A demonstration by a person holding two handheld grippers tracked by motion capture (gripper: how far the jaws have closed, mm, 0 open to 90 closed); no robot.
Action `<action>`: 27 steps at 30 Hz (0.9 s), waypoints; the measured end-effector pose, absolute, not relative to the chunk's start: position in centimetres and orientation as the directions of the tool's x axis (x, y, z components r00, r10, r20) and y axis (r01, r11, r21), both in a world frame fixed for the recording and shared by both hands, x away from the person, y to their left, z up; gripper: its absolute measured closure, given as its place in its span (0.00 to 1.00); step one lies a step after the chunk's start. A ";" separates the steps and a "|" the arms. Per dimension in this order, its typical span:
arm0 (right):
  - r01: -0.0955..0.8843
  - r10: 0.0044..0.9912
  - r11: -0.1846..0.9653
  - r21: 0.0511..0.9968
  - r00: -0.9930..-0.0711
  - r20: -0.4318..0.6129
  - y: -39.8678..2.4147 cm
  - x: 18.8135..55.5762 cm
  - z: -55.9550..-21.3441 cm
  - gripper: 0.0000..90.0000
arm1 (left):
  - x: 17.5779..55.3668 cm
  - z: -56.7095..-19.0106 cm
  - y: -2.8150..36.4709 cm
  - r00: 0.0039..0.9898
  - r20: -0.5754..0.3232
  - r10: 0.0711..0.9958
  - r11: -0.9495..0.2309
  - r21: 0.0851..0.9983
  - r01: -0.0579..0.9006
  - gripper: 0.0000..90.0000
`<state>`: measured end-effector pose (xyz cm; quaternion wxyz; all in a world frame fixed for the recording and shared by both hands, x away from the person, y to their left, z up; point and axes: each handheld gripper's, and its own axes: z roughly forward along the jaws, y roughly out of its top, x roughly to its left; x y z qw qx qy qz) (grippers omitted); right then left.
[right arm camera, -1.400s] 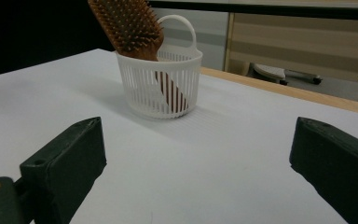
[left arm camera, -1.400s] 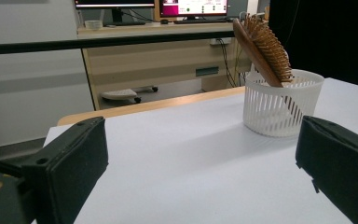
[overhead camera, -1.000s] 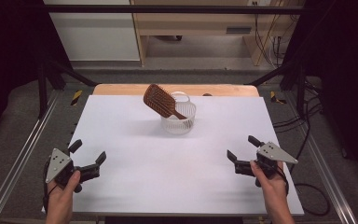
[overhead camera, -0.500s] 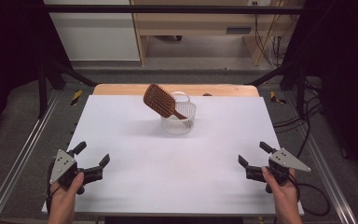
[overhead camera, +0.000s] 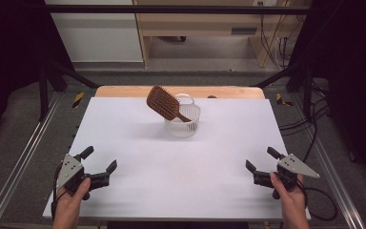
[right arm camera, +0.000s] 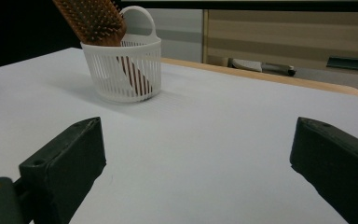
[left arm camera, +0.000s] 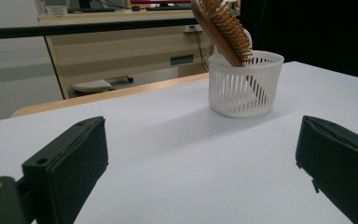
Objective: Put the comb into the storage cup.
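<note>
White table standing on grey floor; beyond the table, a wooden cabinet and white panel lining the wall.

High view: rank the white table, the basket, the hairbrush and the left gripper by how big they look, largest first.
1. white table, by far the largest.
2. basket, hairbrush and left gripper: these three look much alike. The gripper also sits nearer the camera, so I would not rank them.

The brush at upper centre looks like wood, brown and faintly glossy — bristles too. The basket is white slatted plastic. The table is matt white and smooth — a bare wooden edge runs along the top.
</note>
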<state>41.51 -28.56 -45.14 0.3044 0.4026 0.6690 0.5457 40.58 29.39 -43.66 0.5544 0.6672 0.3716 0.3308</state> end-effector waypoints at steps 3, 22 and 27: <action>0.207 0.869 0.080 0.975 -0.494 0.033 -28.6 41.5 -45.3 0.04 | 40.6 -43.8 29.1 0.512 0.031 0.859 -0.114 0.985 0.132 0.03; 0.198 0.843 0.104 0.975 -0.538 0.019 -27.7 41.4 -46.0 0.04 | 39.9 -44.0 28.7 0.533 -0.020 0.846 -0.074 0.985 0.154 0.03; 0.197 0.824 0.128 0.972 -0.567 0.007 -26.8 41.5 -46.2 0.04 | 39.8 -44.0 29.0 0.526 -0.031 0.850 -0.061 0.986 0.156 0.03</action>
